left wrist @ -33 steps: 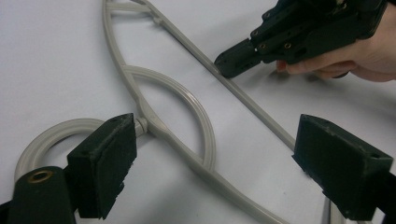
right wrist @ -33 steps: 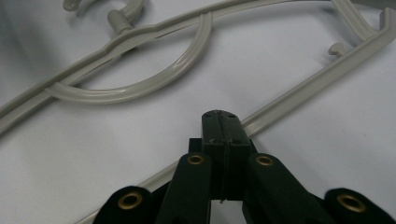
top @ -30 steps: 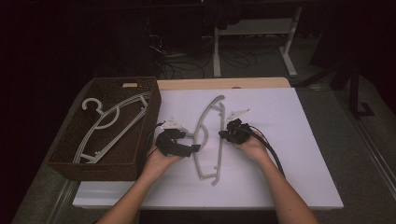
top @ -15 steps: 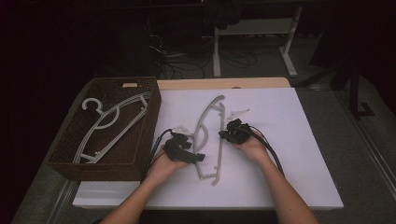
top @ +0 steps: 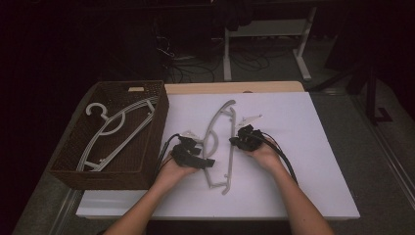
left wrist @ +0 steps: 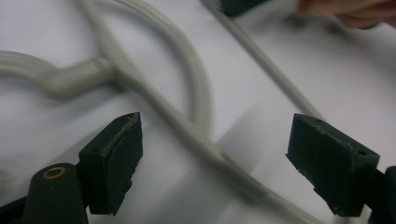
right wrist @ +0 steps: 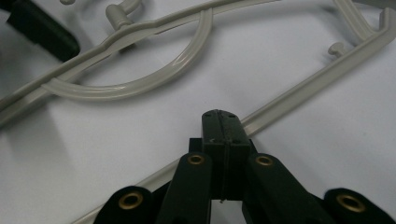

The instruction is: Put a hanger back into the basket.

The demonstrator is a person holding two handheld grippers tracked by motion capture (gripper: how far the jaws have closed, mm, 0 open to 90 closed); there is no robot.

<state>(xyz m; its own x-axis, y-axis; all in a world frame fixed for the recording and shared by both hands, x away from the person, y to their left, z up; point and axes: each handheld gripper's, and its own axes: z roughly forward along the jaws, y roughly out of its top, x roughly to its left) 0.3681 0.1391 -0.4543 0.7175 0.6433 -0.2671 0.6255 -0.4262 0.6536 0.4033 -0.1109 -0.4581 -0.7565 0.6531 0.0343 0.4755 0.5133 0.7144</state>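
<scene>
The right gripper (right wrist: 222, 128) has its two black jaws pressed flat together, rising from the near edge. They sit on the straight bottom bar of a pale grey plastic clothes hanger (right wrist: 140, 81), though whether they pinch it cannot be told. The hanger lies flat on a white table surface (right wrist: 289, 60), its curved inner brace arching to the far left. At the far left corner lies a black jaw of the left gripper (right wrist: 39, 30).
</scene>
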